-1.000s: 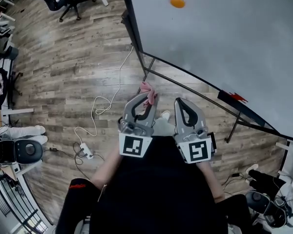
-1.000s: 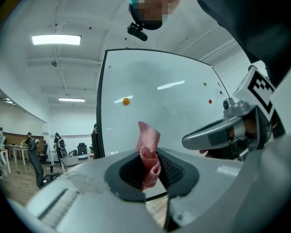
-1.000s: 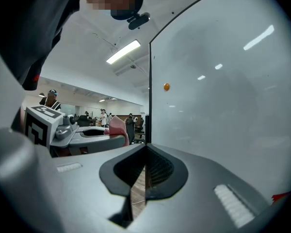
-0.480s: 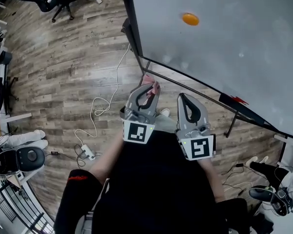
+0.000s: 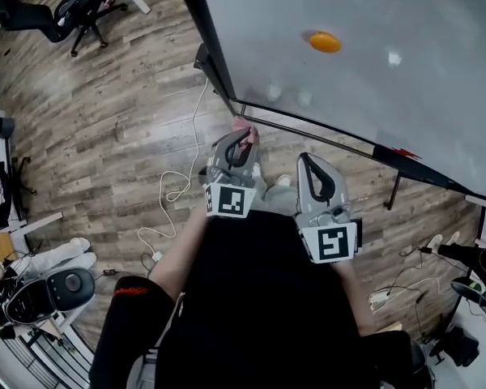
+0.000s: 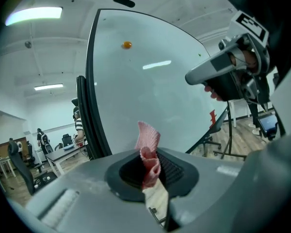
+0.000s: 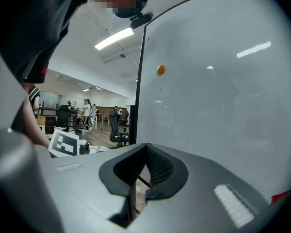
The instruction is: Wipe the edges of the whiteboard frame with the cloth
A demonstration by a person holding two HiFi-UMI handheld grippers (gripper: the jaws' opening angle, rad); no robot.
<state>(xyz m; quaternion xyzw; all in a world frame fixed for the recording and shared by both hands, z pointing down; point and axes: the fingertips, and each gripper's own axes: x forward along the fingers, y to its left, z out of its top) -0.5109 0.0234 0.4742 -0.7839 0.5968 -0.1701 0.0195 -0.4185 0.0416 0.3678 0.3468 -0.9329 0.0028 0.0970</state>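
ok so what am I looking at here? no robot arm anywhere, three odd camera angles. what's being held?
There is no robot. A person holds a two-jaw hand-held gripper in each hand. The top-down picture comes from a camera on the person's head. The other two cameras ride on the grippers and look along their jaws.

The left hand-held gripper is shut on a small pink textured cloth. It is held up near the lower left corner of the dark frame around the large white whiteboard. Whether the cloth touches the frame, I can't tell. The right hand-held gripper is shut with nothing in it.

A small orange oval dot sits on the board. Below is a grey-brown wooden floor with a white cable lying on it.
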